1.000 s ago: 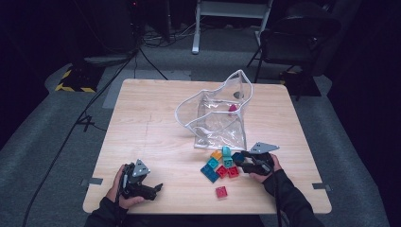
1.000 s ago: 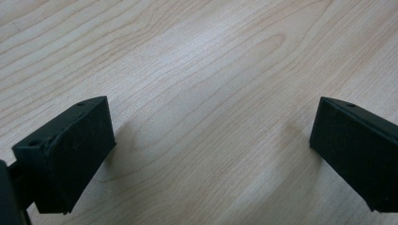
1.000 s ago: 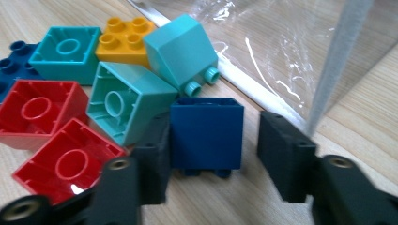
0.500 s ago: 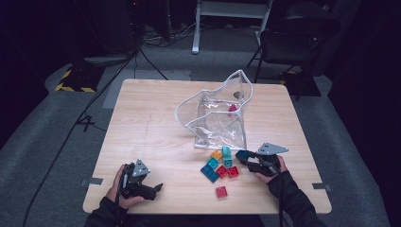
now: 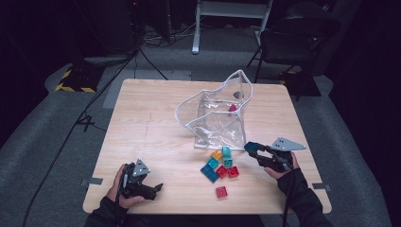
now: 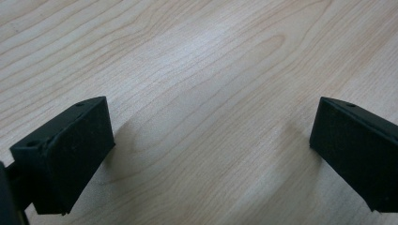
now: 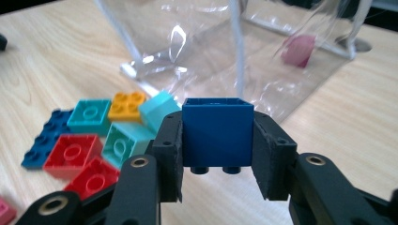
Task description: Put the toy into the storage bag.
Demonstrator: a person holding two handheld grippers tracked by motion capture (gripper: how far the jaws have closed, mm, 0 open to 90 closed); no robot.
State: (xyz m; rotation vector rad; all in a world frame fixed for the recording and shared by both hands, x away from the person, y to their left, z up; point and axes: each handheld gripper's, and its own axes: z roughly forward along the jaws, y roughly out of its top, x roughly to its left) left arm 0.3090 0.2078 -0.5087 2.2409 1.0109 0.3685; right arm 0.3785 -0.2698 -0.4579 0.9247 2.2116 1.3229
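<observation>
Right gripper (image 7: 218, 154) has its jaws clamped on a blue block (image 7: 217, 132), studs down, pads flat on two opposite sides, so it's square in the grip and shouldn't twist. In the high view the gripper (image 5: 249, 147) is held off the tabletop (image 5: 151, 118), just right of the loose blocks (image 5: 220, 165) and near the bag's (image 5: 215, 118) lower corner; prob. lined up w/ the bag as the drop spot, since a pink block (image 5: 232, 109) already sits inside.

Left gripper (image 5: 158, 187) rests low near the front edge, well apart from the pile, jaws apart w/ nothing between, likely parked out of the way.

Right gripper view gives the pad contact and the block's underside studs, too small to tell from above. High view gives the layout: bag open end up and slumped, one red block (image 5: 221, 191) apart from the cluster. Left gripper view gives bare wood grain (image 6: 202, 93) between the jaws.
</observation>
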